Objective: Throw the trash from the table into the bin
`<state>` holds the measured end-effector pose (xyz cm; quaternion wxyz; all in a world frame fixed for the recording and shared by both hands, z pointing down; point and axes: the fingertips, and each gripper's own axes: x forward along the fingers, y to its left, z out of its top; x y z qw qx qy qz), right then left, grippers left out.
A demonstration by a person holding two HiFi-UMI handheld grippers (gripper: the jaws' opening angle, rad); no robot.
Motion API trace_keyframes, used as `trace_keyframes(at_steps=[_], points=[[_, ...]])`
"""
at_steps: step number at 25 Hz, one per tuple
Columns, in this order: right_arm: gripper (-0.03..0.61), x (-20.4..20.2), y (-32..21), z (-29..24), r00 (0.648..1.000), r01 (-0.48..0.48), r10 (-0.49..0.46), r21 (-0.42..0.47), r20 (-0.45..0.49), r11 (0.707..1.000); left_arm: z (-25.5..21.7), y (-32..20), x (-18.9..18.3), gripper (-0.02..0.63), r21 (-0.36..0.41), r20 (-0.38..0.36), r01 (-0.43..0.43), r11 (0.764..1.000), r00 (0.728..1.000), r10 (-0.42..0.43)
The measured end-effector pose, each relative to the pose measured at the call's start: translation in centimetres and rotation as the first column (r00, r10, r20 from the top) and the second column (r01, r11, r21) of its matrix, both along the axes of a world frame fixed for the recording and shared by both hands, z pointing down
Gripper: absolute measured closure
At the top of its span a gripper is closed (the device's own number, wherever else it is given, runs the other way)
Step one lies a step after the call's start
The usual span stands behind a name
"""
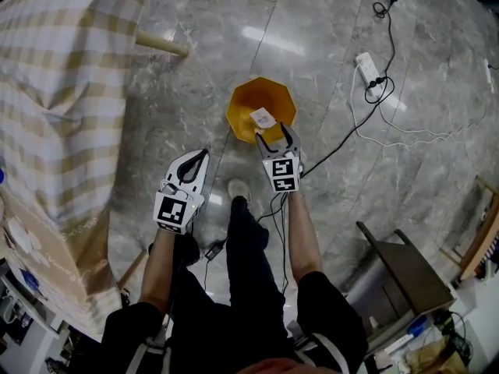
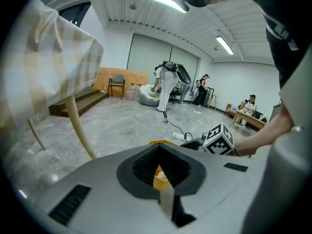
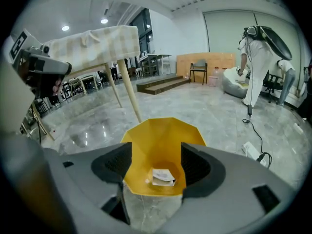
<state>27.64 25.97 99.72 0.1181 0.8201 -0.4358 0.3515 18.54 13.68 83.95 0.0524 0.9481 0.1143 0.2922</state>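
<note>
**Paper in the bin, both tools empty above it**

The grey marble floor (image 1: 156,123) filled most of what I saw from the head view. My desk (image 1: 58,84), draped in a yellow-and-white checked cloth, took up the left side. One pale round leg (image 1: 162,45) angled out from under the cloth at the far end. A dark chair (image 1: 405,267) stood at the near right.

The orange bin (image 1: 261,104), eight-sided and flaring wide at its mouth, sat on the floor just beyond my feet, well apart from the desk. I held both tools out in front of me.

My right tool (image 1: 275,136) hung over the near rim of the bin with its jaws spread. In the right gripper view the bin's mouth (image 3: 161,145) lay open between them, and nothing was gripped.

My left tool (image 1: 203,155) was left of the bin, over bare floor. Its jaws were pressed together at the tips and pinched nothing. In the left gripper view only a thin sliver of the orange bin showed through the slit between the dark pads (image 2: 146,167).

A white power strip (image 1: 366,67) lay on the floor at the far right, with black and white cables looping away from it.

The trash (image 1: 263,118), one small white scrap of paper with some print on it, lay flat on the bottom of the bin, clear of both tools.
</note>
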Motion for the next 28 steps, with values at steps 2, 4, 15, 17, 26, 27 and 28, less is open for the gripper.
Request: trace_keyframes(at_steps=[2,4,15,17,26,27,28], points=[[0.256,-0.1,-0.2,-1.0,1.000,-0.001,0.001,0.007,-0.007,1.000,-0.6,-0.2,-0.2,0.611,0.002,-0.003,-0.001,1.000,1.000,0.001],[0.258,-0.3,-0.5,-2.4,1.000,-0.004,0.004,0.020,-0.014,1.000,-1.4,-0.4,-0.4,0.611,0.003,-0.009,-0.001,1.000,1.000,0.001],[0.353,-2.6,-1.4,-17.1,0.995,-0.049,0.056,0.090,-0.082,0.995,-12.4,-0.5,-1.8,0.611,-0.002,-0.080,-0.036,0.999,0.996,0.036],[0.361,-3.2,-1.4,-20.8,0.992,-0.057,0.069,0.111,-0.103,0.992,-15.0,-0.4,-2.2,0.611,-0.001,-0.099,-0.041,0.999,0.994,0.041],[0.440,-5.1,-2.2,-37.3,0.967,-0.118,0.164,0.229,-0.195,0.966,-28.2,-0.1,-3.6,0.611,-0.001,-0.200,-0.066,0.998,0.978,0.065],[0.448,-5.5,-2.3,-39.0,0.964,-0.118,0.168,0.235,-0.204,0.965,-29.7,0.0,-4.0,0.611,-0.005,-0.210,-0.065,0.998,0.976,0.063],[0.459,-5.9,-2.4,-40.6,0.962,-0.118,0.172,0.242,-0.213,0.963,-31.1,0.0,-4.3,0.611,-0.007,-0.219,-0.064,0.998,0.974,0.060]])
